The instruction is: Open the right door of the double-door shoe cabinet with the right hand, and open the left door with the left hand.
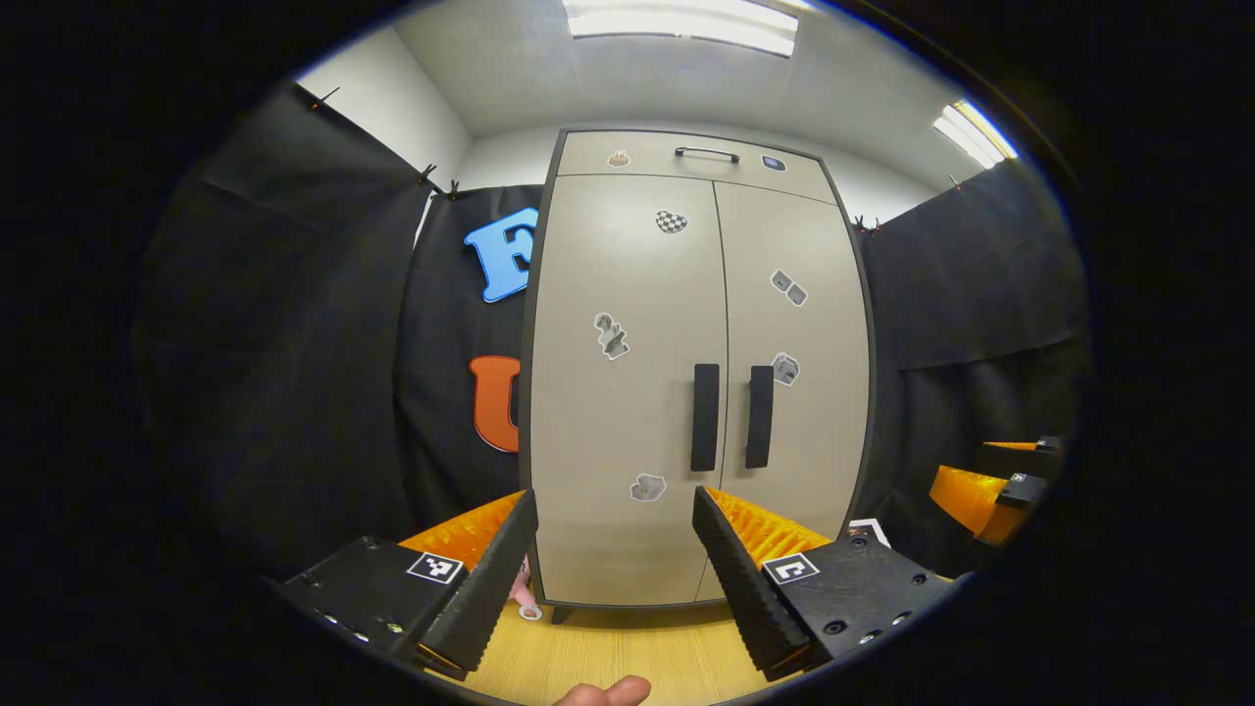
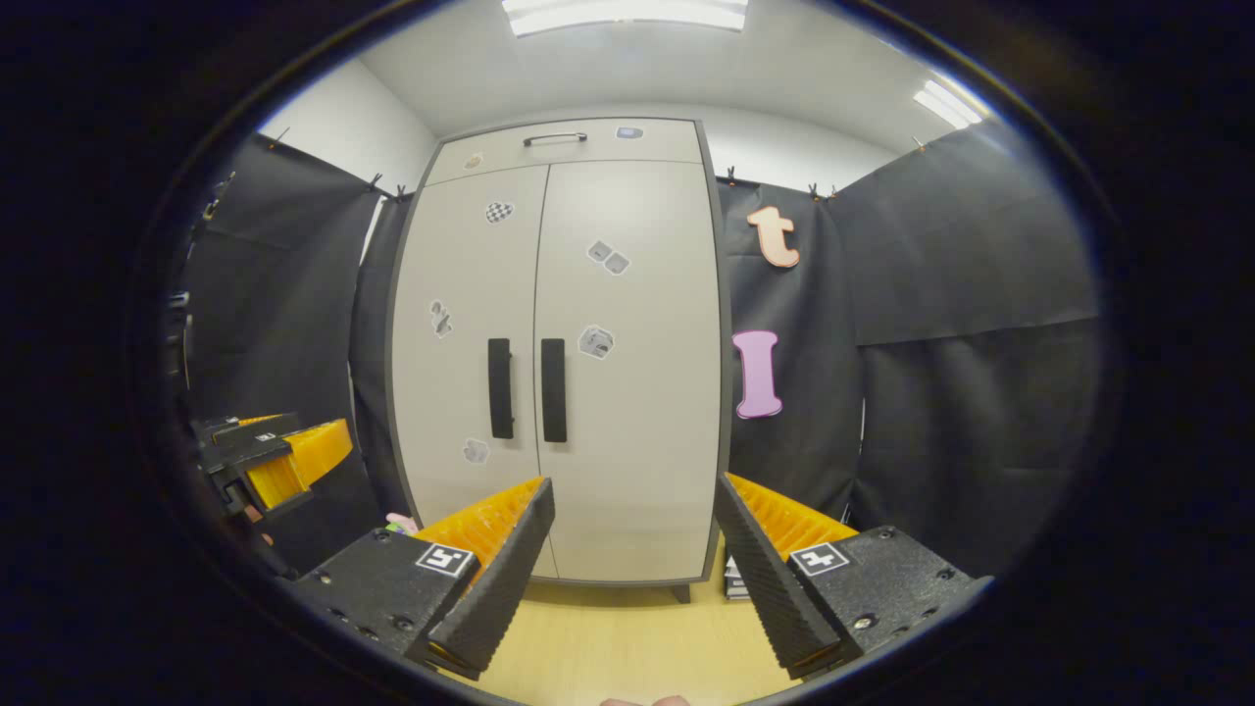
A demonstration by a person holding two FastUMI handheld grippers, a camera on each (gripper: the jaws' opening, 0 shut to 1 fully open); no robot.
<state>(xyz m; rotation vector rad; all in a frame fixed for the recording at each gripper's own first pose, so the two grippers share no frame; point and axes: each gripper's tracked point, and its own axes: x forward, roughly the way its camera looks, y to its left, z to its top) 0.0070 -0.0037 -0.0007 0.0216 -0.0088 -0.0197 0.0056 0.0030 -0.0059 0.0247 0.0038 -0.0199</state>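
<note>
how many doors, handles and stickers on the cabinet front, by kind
doors: 2, left door and right door, both closed
vertical door handles: 2, left handle, right handle
top drawer handle: 1
stickers: 7, first near
total: 12

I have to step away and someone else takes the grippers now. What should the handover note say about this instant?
Left gripper: open, holding nothing, short of the shoe cabinet, roughly facing the left door.
Right gripper: open, holding nothing, facing the right door.
Both doors are shut. The left handle and right handle stand upright side by side at the centre seam.
Done: nothing yet.
Left: right gripper pulls the right door open by its handle, then left gripper opens the left door.
</note>
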